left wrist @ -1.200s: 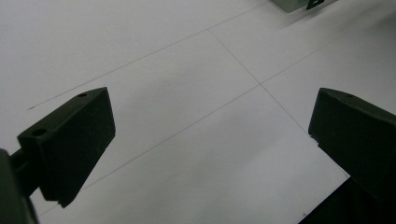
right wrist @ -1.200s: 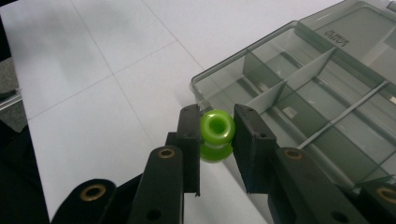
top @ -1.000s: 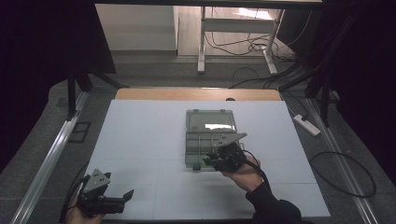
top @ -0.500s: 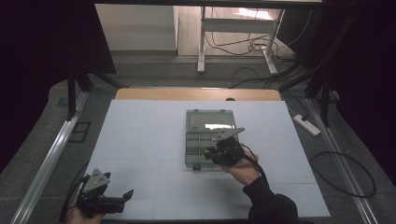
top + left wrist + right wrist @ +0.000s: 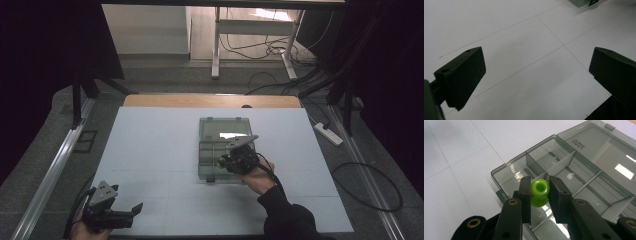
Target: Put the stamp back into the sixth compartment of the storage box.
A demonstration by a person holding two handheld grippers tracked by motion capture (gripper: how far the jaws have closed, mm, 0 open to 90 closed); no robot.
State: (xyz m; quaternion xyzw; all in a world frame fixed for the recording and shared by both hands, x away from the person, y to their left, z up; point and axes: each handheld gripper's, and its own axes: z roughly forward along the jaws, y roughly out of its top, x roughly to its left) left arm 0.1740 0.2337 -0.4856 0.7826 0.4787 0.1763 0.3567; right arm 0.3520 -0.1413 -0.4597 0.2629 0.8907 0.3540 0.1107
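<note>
Nearest to me, at the bottom left of the high view, my left gripper (image 5: 131, 211) sits low over the white table (image 5: 150, 150), held in a hand at the table's near edge. In the left gripper view its two black jaws stand wide apart with nothing but bare tabletop between them, and a corner of the box shows far off at the top.

Further in, my right hand (image 5: 257, 179) comes up from a dark sleeve (image 5: 287, 217) and holds the right gripper (image 5: 223, 161) over the near half of the organizer box (image 5: 210, 172). In the right gripper view the jaws are pinching a green bead (image 5: 540, 188) — a small glossy ring with a hole through it, the hole facing the camera. Both pads press its sides. The bead hangs above the box's divided tray, over a compartment near the corner closest to the camera; its green reflection shows just under it.

The box is smoky clear plastic, split by thin dividers into several compartments — its lid (image 5: 604, 152) lies open flat beyond the tray.

Past the table's far edge, cables (image 5: 270, 50) trail across the floor.
</note>
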